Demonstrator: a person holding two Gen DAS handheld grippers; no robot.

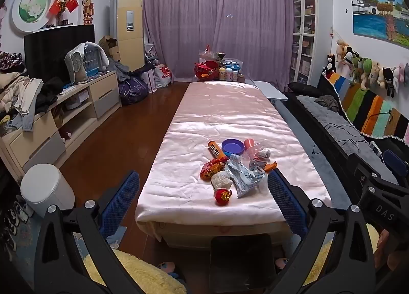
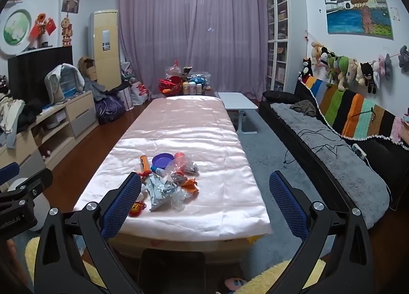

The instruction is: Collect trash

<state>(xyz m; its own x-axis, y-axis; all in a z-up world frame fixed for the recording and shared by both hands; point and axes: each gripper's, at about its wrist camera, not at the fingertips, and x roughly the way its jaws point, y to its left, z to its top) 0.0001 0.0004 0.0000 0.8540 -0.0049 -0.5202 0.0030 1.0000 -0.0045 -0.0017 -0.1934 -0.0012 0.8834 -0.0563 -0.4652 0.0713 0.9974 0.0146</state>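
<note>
We hold two black-framed grippers over the near end of a long table point(image 1: 230, 115) draped in glossy, wrinkled pale pink satin. The left gripper point(image 1: 203, 196) has its jaws spread wide, its fingers point(image 1: 120, 202) faced with blue mesh-textured pads, and nothing sits between them. The right gripper point(image 2: 204, 199) is spread just as wide and empty too.

The trash lies in a loose heap on the near half of the cloth: a crumpled silver foil bag point(image 1: 240, 176), a crinkled orange-red wrapper point(image 1: 211, 168), a wadded white tissue point(image 1: 221, 179), clear crackly plastic point(image 1: 251, 150), and a small round red ornament point(image 1: 222, 196) nearest us. Just beyond lie an orange candy tube point(image 1: 216, 150) on its side and a shallow purple plastic dish point(image 1: 232, 146) (round, smooth). A smooth white cylindrical bin point(image 1: 47, 186) stands on the wood floor, near left.
</note>
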